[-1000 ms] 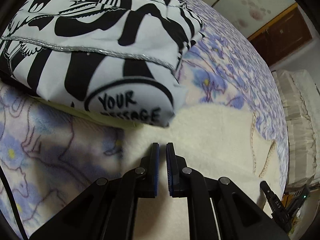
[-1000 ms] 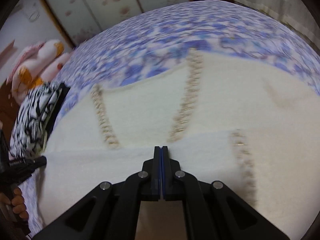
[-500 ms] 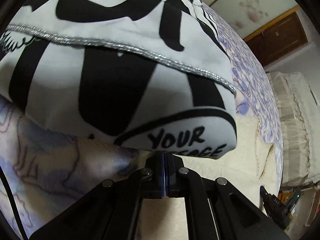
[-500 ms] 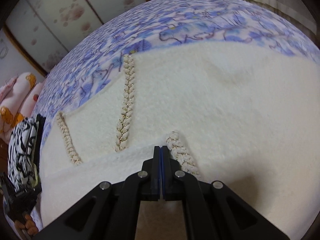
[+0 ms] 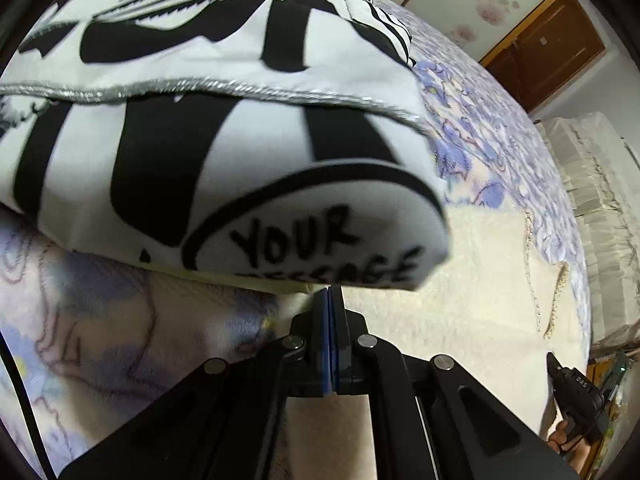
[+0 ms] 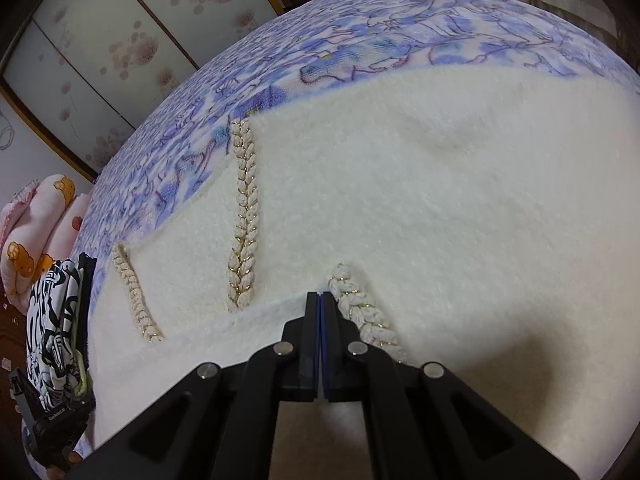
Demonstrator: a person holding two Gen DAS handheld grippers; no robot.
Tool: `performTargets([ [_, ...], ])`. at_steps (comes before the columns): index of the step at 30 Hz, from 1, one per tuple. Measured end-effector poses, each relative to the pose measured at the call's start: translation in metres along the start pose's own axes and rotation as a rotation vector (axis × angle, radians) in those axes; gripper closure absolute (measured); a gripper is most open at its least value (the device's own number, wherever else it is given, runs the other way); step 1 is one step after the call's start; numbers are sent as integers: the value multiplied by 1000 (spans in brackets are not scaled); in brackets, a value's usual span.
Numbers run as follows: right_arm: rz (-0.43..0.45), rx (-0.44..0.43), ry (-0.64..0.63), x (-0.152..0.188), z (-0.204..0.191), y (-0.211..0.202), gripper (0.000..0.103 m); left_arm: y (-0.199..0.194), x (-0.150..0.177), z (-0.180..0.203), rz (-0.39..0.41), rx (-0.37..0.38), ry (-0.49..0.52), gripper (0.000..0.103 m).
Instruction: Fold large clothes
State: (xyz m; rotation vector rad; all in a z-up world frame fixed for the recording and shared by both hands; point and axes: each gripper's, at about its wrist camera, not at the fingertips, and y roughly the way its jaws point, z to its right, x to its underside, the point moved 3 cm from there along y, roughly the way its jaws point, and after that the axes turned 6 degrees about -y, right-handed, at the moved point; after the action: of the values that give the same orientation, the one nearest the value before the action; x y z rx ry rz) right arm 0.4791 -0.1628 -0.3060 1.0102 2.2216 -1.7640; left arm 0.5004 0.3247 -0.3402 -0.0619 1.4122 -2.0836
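A cream fuzzy garment point(image 6: 440, 200) with braided gold-flecked trims point(image 6: 244, 208) lies spread over the bed. My right gripper point(image 6: 320, 294) is shut at the edge of its folded-over near layer, beside one trim point(image 6: 360, 312). In the left wrist view the same cream garment point(image 5: 480, 280) stretches off to the right. My left gripper point(image 5: 330, 292) is shut at its left edge, its tips tucked just under the corner of a folded black-and-white printed garment point(image 5: 240, 140). The fingers hide the pinched fabric in both views.
A blue floral bedspread point(image 6: 360, 52) covers the bed. The black-and-white garment point(image 6: 56, 320) sits at the cream garment's left end, with a pink bear-print quilt point(image 6: 36, 240) beyond it. Sliding doors point(image 6: 120, 40) and a wooden door point(image 5: 548, 44) stand behind. A ruffled bed skirt point(image 5: 592, 200) hangs at the right.
My left gripper's jaws closed at the cream garment's edge and slid in under the printed garment's corner. The right gripper rolled and stayed shut at the fold edge.
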Motion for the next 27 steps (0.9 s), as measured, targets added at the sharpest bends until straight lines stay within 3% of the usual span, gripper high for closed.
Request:
performTargets([
  [5, -52, 2, -69, 2, -4, -9, 103, -18, 23, 28, -4, -144, 117, 101],
  [13, -132, -93, -255, 36, 10, -42, 103, -56, 95, 50, -36, -250, 119, 100],
  [18, -215, -138, -311, 57, 26, -74, 103, -72, 169, 83, -113, -304, 91, 93],
  [24, -336, -187, -342, 86, 61, -112, 103, -84, 252, 153, -149, -340, 183, 89],
  [27, -405, -202, -303, 101, 97, -135, 103, -87, 289, 189, -186, -349, 207, 73],
])
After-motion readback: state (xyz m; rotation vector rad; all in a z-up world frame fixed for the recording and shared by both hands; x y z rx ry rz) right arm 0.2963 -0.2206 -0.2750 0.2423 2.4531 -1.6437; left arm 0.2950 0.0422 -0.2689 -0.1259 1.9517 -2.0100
